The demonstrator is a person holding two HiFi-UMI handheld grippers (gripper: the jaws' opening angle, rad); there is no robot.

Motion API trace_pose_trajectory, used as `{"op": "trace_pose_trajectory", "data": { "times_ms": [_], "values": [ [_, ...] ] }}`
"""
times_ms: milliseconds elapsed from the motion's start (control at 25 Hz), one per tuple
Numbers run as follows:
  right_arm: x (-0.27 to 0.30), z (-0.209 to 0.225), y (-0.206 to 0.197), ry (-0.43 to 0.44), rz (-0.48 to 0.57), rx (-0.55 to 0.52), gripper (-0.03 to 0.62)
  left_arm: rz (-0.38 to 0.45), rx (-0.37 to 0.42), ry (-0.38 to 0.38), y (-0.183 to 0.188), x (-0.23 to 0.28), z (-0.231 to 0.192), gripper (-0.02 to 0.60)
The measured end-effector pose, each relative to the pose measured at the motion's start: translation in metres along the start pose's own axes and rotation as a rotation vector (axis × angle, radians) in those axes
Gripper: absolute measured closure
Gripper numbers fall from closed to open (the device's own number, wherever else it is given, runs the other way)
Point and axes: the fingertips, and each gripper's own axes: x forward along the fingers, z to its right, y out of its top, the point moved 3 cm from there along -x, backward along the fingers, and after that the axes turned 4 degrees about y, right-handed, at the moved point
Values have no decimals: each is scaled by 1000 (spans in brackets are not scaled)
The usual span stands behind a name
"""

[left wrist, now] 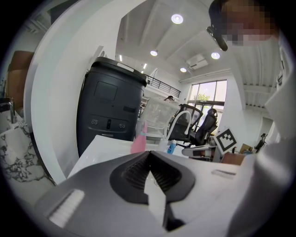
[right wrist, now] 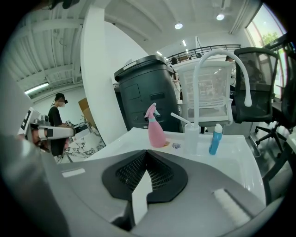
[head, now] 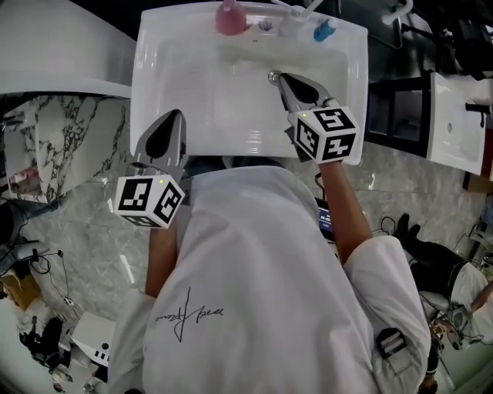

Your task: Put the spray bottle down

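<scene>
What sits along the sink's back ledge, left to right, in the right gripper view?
pink spray bottle → clear pump bottle → blue bottle. The white faucet is left out because it rises behind the pump bottle and arches over the blue one.

One pink spray bottle (head: 229,18) is counted; one blue bottle (head: 323,31) and one clear pump bottle (right wrist: 190,134) are counted too, making three bottles in all; one white sink (head: 177,92) is seen, with one arched faucet (right wrist: 196,88); one dark bin (right wrist: 145,92) is counted; two grippers are counted, the left gripper (head: 176,115) and the right gripper (head: 276,75).
</scene>
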Motion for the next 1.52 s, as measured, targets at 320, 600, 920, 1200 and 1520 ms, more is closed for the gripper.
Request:
{"op": "trace_pose_trajectory", "data": {
  "times_ms": [320,600,920,1200,1520],
  "values": [
    [-15,-3,5,13,20,10,595,-17,2,-7,-5,1,1,554],
    [-25,-3,6,11,26,8,595,-20,10,-12,-6,2,1,554],
    [-41,-4,2,4,31,1,596,-23,6,-17,-13,2,9,554],
    [-53,-8,-6,-7,34,-4,597,-27,1,-12,-20,-1,15,554],
    [-54,-12,-6,9,18,-38,597,-29,-3,-6,-22,1,14,554]
  ]
}}
